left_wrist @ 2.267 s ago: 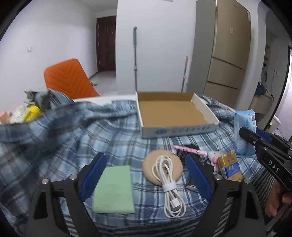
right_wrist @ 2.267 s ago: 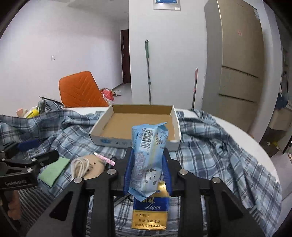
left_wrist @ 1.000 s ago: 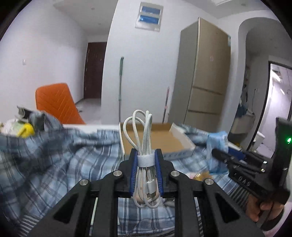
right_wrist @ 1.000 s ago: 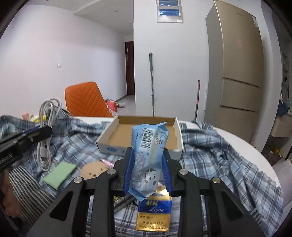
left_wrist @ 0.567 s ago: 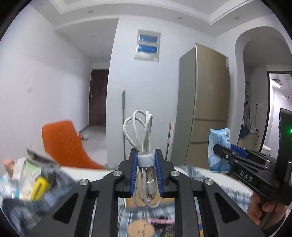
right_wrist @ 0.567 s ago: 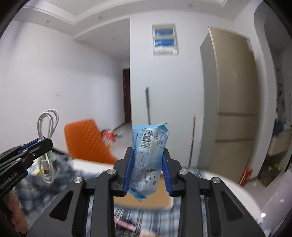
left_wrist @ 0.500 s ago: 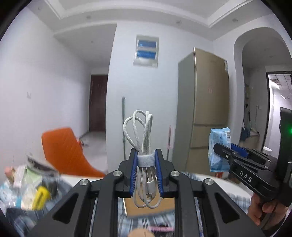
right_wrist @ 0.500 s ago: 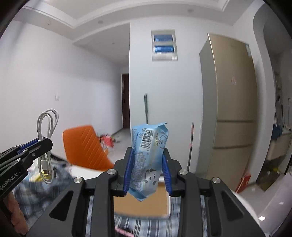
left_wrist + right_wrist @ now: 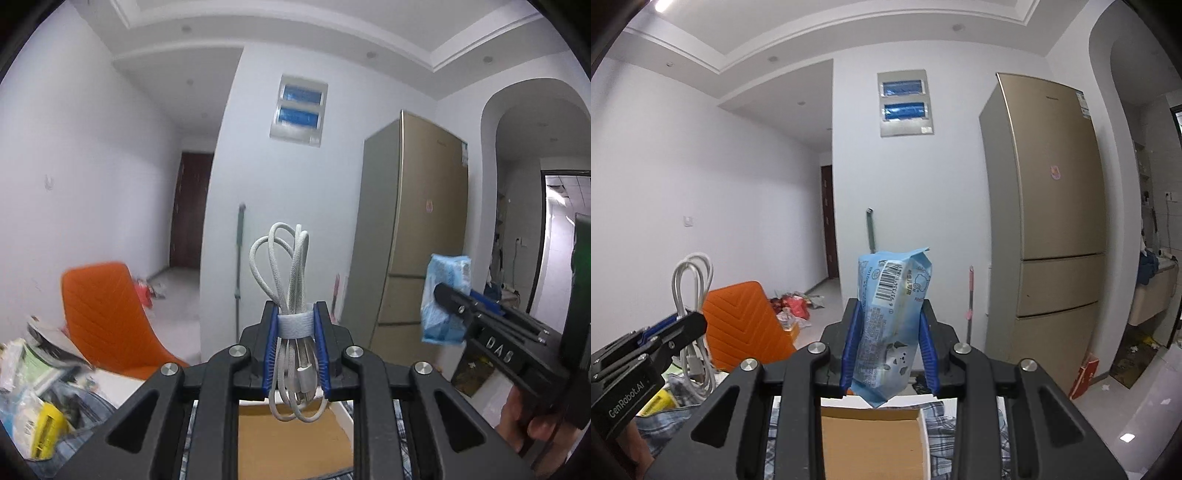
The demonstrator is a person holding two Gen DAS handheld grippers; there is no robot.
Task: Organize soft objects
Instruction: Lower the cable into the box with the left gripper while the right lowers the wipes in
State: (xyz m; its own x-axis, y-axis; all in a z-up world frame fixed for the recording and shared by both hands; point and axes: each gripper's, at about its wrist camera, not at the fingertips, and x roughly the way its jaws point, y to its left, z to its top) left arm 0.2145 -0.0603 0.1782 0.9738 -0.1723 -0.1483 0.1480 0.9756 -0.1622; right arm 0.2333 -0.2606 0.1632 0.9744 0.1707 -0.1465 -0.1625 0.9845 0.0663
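Note:
My left gripper (image 9: 295, 325) is shut on a coiled white cable (image 9: 291, 295) bound by a strap, held upright high above the table. The cable also shows in the right wrist view (image 9: 692, 295). My right gripper (image 9: 889, 332) is shut on a light blue tissue pack (image 9: 892, 325), held upright; the pack also shows at the right of the left wrist view (image 9: 445, 299). An open cardboard box (image 9: 291, 443) lies below both grippers, its brown floor showing between the arms, also in the right wrist view (image 9: 871, 439).
A plaid blue cloth (image 9: 934, 432) covers the table around the box. An orange chair (image 9: 103, 314) stands at the left, with a clutter of packets (image 9: 33, 402) beside it. A gold fridge (image 9: 1052, 229) and a mop (image 9: 239, 266) stand against the far wall.
Both grippers have risen from just above the table and tilted upward, each keeping its object. In the last half second the view dipped slightly, so more of the box shows.

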